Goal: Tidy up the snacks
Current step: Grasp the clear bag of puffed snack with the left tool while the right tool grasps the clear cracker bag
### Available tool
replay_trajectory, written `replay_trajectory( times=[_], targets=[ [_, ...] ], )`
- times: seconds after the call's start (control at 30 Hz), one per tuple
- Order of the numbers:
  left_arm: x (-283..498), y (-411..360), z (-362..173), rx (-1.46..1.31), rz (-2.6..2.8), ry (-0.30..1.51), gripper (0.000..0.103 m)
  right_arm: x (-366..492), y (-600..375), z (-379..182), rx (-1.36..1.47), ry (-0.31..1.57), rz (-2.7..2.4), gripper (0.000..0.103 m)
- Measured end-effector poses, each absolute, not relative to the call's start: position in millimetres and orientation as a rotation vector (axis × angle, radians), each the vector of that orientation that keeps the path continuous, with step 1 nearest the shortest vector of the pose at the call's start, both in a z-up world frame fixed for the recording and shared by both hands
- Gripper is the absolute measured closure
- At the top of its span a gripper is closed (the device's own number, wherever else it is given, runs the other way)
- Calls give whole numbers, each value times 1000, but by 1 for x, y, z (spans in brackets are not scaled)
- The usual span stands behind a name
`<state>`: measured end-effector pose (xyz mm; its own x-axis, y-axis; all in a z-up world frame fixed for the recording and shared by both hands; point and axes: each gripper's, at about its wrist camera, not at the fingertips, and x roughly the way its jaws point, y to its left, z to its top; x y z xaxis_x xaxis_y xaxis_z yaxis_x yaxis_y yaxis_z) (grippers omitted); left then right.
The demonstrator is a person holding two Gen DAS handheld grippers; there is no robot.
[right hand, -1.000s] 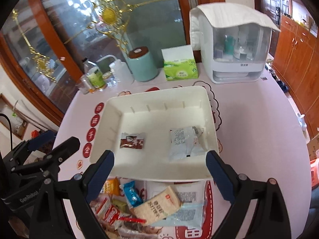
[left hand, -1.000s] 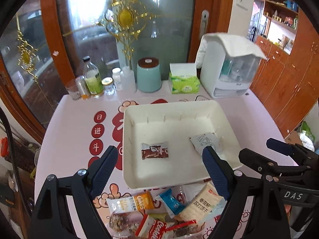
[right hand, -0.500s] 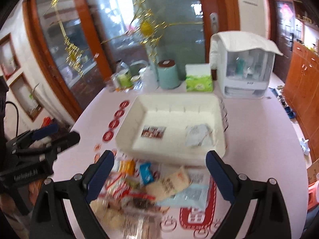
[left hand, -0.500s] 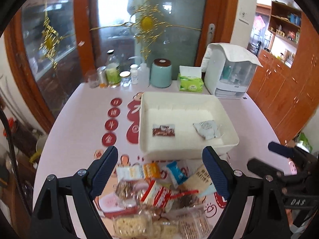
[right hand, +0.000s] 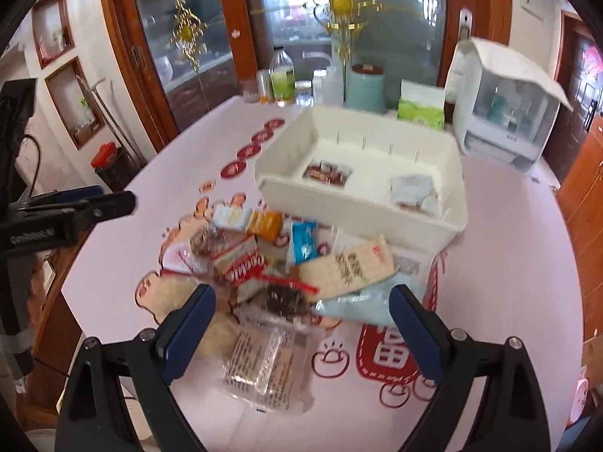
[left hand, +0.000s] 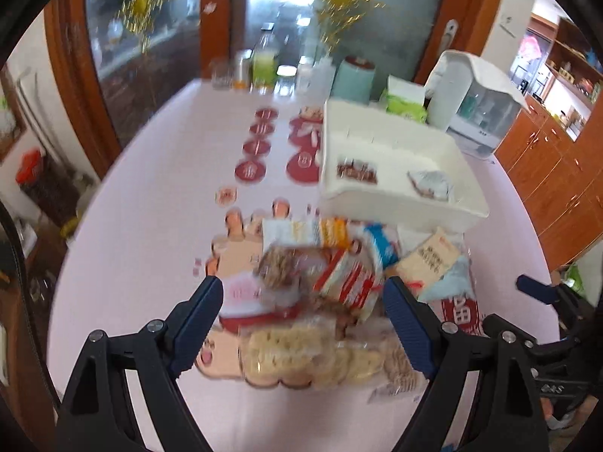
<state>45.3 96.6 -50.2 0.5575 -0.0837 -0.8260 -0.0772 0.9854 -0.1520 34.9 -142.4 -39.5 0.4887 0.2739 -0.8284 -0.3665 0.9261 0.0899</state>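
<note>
- Left gripper (left hand: 303, 309) and right gripper (right hand: 301, 310), jaws open and empty, are withdrawing from the white bin (right hand: 448, 173) toward the near snack pile (right hand: 271, 263).
- Two packets are lying inside; the next pick is pending.

Left gripper (left hand: 303, 310) and right gripper (right hand: 303, 312) hang side by side, angled downward, jaws spread wide, gripping nothing.

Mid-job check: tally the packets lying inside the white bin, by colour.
Brown packet: 1
Silver-grey packet: 1
Total in the white bin: 2
The snack pile in front of the bin is too blurred and overlapped to count.
</note>
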Motion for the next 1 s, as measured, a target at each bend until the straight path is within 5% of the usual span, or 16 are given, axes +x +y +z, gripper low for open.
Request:
replay_trajectory(
  times=[0.37,1.0],
  targets=[
    [15,97,-133,95,-99,1127,17,23,-133,-130,-112,1251,524,10],
    [62,60,-197,544,-437,1269,17,27,-102,-187,-86,1446,432,10]
  ],
)
